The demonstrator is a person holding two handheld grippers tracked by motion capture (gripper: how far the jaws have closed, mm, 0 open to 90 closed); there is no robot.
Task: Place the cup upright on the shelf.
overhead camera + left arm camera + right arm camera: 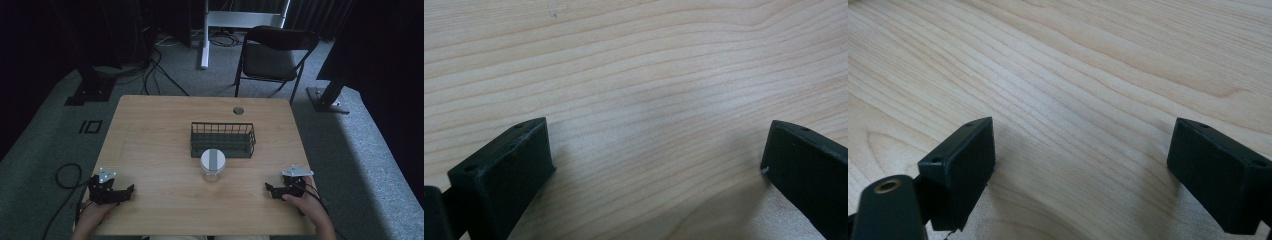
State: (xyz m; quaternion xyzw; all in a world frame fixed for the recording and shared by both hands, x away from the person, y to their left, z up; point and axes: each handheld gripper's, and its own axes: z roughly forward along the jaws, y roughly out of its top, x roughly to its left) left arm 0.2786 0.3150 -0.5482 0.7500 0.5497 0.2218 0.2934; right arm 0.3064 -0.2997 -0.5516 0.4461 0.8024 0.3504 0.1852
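left gripper (131, 190): fingers (504, 170) spread wide | right gripper (268, 189): fingers (960, 165) spread wide

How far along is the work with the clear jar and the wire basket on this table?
Nothing looks done yet: the clear jar with a white lid stands on the light wooden table, just in front of the dark wire basket, which looks empty. Nothing is in hand: the left gripper and right gripper rest open near the front edge. All handling of the jar seems left.
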